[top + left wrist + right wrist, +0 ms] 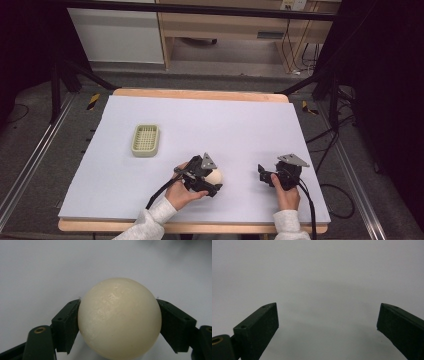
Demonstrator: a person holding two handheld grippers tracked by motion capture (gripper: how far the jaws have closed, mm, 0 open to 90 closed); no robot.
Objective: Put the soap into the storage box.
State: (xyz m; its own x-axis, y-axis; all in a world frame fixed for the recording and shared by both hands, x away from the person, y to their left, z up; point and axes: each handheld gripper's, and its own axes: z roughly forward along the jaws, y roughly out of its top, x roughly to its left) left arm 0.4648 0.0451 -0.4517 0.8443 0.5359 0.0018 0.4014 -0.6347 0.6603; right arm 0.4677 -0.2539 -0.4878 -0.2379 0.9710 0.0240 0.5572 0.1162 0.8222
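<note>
A cream-white ball (119, 318) sits between the two black jaws of my left gripper (118, 322), and both pads press its sides. In the high view the ball (215, 175) peeks out beside the left gripper (211, 181) at the near middle of the white sheet (200, 125). My right gripper (261, 171) rests lower right on the sheet, held by a hand. In the right gripper view its jaws (328, 322) stand wide apart over bare white surface with nothing between them.
A pale green slotted dish (145, 140) lies on the left part of the sheet. The sheet covers a wooden table (200, 93). Black cables trail off the near edge and right side. Dark frame legs stand at the back corners.
</note>
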